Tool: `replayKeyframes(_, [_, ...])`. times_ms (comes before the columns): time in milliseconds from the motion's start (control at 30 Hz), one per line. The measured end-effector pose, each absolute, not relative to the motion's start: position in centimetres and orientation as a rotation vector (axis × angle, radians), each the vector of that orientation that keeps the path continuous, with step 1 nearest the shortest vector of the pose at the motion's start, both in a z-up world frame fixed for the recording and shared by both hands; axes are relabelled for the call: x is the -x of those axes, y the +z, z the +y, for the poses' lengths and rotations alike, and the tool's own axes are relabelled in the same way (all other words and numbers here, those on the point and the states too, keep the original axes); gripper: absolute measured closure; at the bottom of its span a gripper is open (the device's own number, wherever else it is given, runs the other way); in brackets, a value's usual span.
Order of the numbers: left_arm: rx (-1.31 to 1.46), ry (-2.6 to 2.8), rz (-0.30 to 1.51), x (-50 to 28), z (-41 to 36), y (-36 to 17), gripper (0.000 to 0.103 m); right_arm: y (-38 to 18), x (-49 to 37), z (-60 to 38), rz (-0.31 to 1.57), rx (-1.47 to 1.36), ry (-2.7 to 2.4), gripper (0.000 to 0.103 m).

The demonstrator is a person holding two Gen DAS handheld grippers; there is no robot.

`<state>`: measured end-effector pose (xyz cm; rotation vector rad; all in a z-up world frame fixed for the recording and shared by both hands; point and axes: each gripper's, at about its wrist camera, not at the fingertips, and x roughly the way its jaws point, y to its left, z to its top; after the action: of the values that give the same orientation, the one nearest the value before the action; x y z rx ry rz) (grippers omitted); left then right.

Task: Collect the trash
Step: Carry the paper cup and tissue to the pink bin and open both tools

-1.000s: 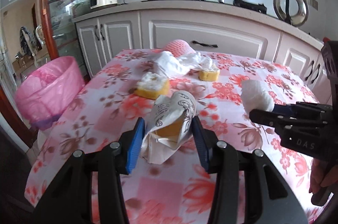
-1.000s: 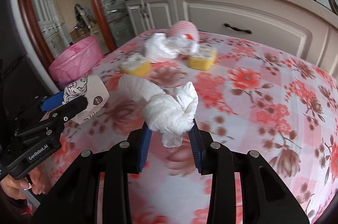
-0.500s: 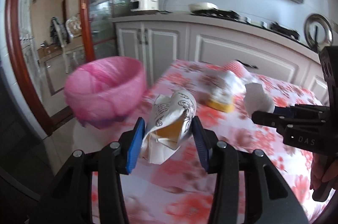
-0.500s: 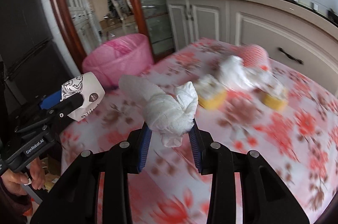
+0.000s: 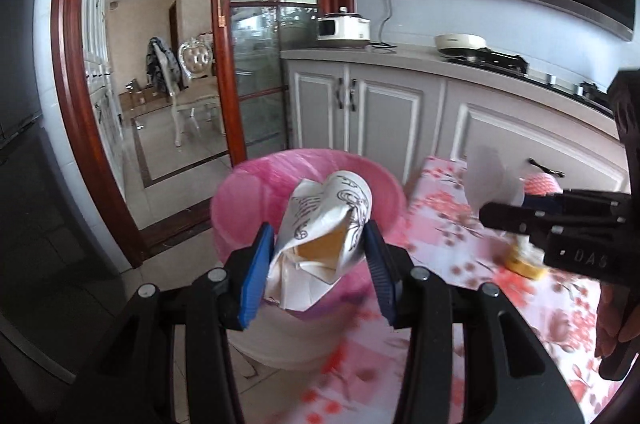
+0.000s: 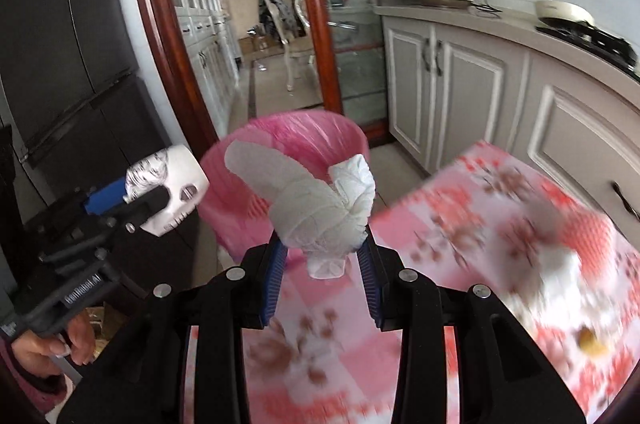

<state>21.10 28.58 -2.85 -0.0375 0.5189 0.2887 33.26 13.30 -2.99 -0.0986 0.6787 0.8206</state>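
At lower centre of the left wrist view, the left gripper pinches a crumpled paper cup with black scrollwork, in front of the pink-lined bin. The right gripper clamps a twisted white tissue wad — bin behind it, floral tablecloth at right. Readable lettering: "DAS" and "GenRobot.AI" on the gripper bodies.

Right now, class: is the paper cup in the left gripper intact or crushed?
Crushed. The paper cup is creased and flattened between the left gripper's blue pads, its rim buckled inward.
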Motion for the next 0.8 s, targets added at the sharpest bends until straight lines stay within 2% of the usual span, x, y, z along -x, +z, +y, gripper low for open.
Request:
replayKeyframes(433, [0.084,0.315,0.575,-30.0,36.5,-3.9,0.057,-4.6,-41.3,21.8,0.731,0.111,0.937,0.068])
replayKeyframes(633, [0.098,0.338,0.607,-32.6,38.3,-5.8,0.057,-6.2,-43.1,22.6,0.761,0.083,0.954,0.06])
replayKeyframes(667, [0.105,0.341,0.607,-32.7,38.4,-5.9,0.057,-6.4,-43.2,22.5,0.762,0.076,0.957,0.056])
replayKeyframes(700, [0.115,0.344,0.612,-32.9,38.6,-6.2,0.056,-6.5,-43.2,22.4,0.759,0.07,0.964,0.047])
replayKeyframes(800, [0.118,0.352,0.614,-33.0,38.9,-6.5,0.049,-6.5,-43.1,21.8,0.74,0.07,0.962,0.043])
